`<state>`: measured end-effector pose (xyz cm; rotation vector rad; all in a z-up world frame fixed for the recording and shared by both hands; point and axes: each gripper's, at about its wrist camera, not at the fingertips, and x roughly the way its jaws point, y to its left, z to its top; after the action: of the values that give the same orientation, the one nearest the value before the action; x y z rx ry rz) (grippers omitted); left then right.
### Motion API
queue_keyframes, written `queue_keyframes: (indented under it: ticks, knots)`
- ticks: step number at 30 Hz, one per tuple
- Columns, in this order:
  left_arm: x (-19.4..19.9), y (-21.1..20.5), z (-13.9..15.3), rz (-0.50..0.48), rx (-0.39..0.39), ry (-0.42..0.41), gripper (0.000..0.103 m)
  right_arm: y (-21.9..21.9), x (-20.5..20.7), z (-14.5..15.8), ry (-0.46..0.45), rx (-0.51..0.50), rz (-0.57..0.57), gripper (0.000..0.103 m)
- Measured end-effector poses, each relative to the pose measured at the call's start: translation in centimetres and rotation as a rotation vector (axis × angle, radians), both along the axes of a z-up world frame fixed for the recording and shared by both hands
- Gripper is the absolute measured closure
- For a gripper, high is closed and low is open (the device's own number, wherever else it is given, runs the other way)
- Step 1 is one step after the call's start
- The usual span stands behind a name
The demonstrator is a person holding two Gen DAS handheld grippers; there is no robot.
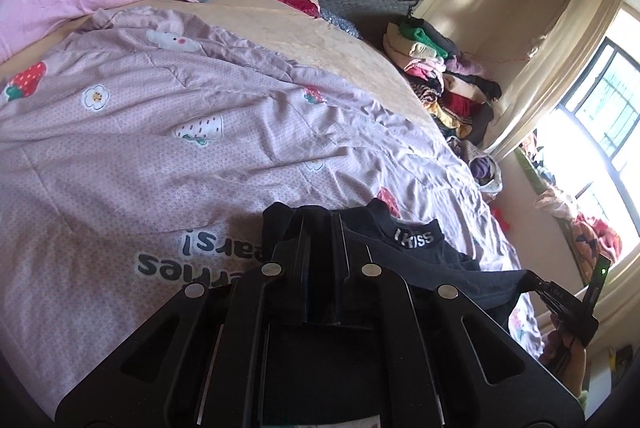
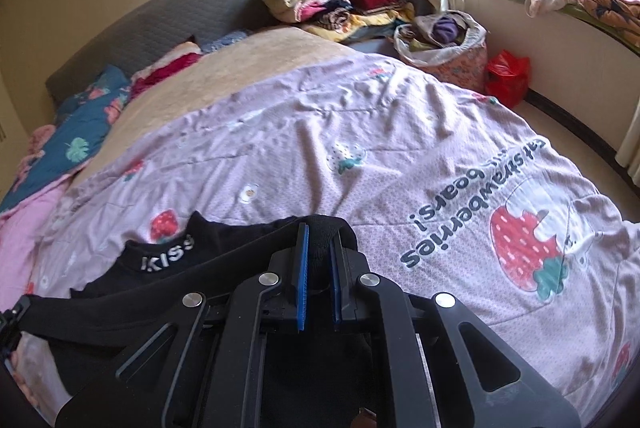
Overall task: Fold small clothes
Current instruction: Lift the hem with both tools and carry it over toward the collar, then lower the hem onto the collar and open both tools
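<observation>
Both grippers pinch the black top (image 2: 168, 268) over the wide, uncluttered quilt (image 2: 360, 148).

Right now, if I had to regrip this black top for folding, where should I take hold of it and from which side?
Probably at the two shoulder ends, where the left gripper and right gripper are shut on it now. The black top hangs stretched between them, collar in the middle, so coming from above the quilt at each end keeps it flat.
</observation>
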<state>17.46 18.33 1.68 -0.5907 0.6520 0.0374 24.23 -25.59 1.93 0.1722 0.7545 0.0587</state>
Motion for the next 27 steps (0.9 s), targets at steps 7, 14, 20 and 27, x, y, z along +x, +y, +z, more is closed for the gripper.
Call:
queue_keyframes:
  ticks: [7,14,20,27]
  knots:
    - [1.0,0.5,-2.0,0.012,-0.007,0.025,0.098,1.2,0.5,-2.5,0.002,-0.068,-0.003,0.09]
    - [-0.4,0.7,-1.5,0.054,0.049,0.001,0.086,-0.6,-0.5,-1.7,-0.018,-0.041,-0.026,0.065]
    - [-2.1,-1.6,-0.8,-0.018,0.098,-0.006,0.078,1.1,-3.2,1.1,-0.047,0.017,0.137,0.062]
    - [-2.5,-7.1,-2.2,-0.207,0.147,0.047,0.101,4.8,-5.7,0.4,0.008,0.02,0.359,0.089]
